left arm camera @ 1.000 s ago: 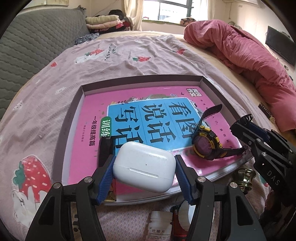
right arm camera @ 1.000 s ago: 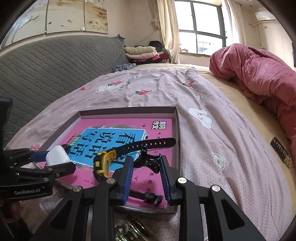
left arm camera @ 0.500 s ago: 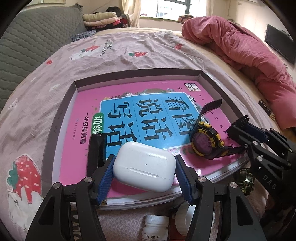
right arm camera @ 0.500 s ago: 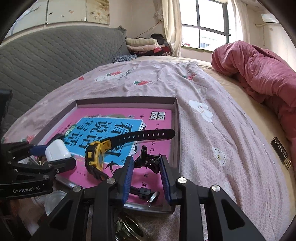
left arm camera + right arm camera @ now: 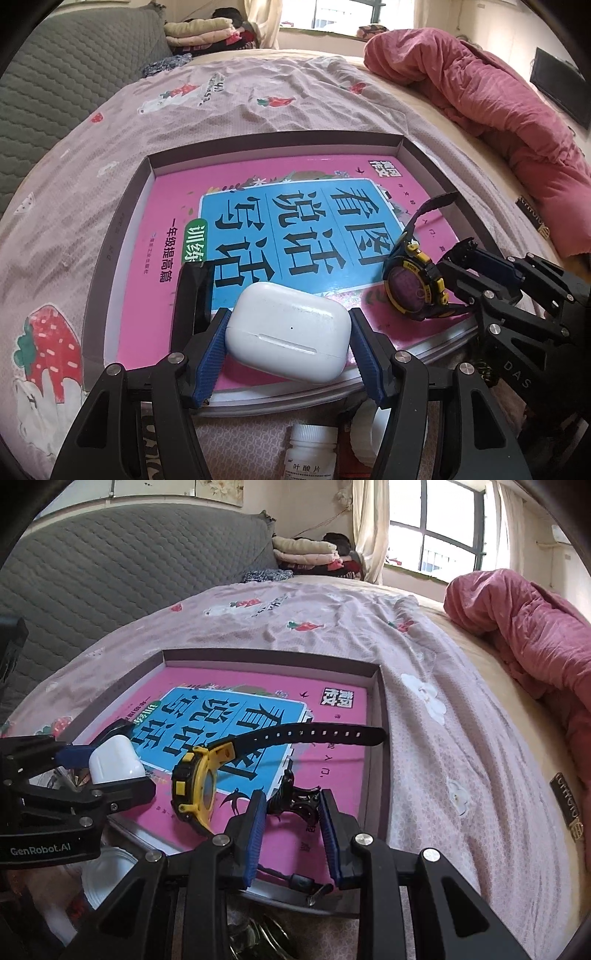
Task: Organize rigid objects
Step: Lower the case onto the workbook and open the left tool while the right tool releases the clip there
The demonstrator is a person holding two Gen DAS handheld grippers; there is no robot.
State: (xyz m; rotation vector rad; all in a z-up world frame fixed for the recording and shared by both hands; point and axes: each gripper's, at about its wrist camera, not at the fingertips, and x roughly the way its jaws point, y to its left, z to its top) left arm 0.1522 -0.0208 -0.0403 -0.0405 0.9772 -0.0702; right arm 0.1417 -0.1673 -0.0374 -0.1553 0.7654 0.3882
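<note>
White and glossy, the rounded plastic earbud case (image 5: 288, 339) sits clamped between the blue pads of the left gripper (image 5: 288, 354), low over the pink-and-blue workbook (image 5: 258, 221) in the shallow grey cardboard tray (image 5: 122, 236). From the right wrist, the right gripper (image 5: 291, 827) pinches the black-and-yellow wristwatch (image 5: 195, 786) by its buckle strap above the same book.

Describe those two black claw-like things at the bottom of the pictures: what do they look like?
Each tool is an angular black frame of jointed bars fastened with round silver bolts, ending in two fingers faced with ribbed blue pads. The left tool carries white "GenRobot.AI" lettering on its side; the right tool shows "DAS". No cables, sleeves or hands are visible.
</note>
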